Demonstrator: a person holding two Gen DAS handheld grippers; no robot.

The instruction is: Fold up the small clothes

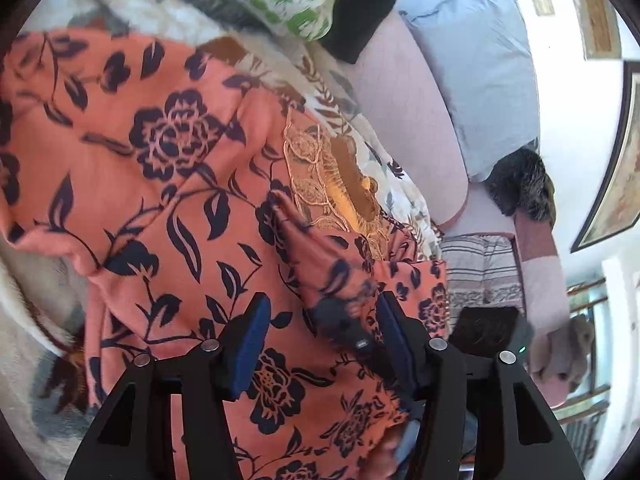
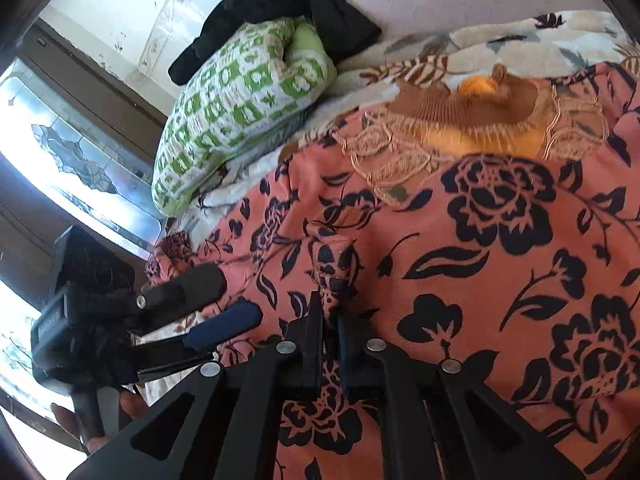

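A salmon garment with a dark navy flower print (image 1: 160, 184) lies spread on a bed; it also fills the right wrist view (image 2: 480, 280). It has gold embroidery at the neckline (image 2: 400, 148). My left gripper (image 1: 320, 320) is open above the cloth, blue pads apart, and shows in the right wrist view (image 2: 224, 300). My right gripper (image 2: 330, 312) is shut on a raised pinch of the salmon garment. The right gripper's tip shows in the left wrist view (image 1: 352, 320), wrapped in cloth.
A brown and orange garment (image 2: 480, 100) lies under the neckline. A green-and-white pillow (image 2: 240, 108) with a black garment (image 2: 280, 4) on it sits behind. A floral blanket (image 2: 500, 48) covers the bed. A grey pillow (image 1: 480, 80) and a striped cloth (image 1: 480, 268) lie at the right.
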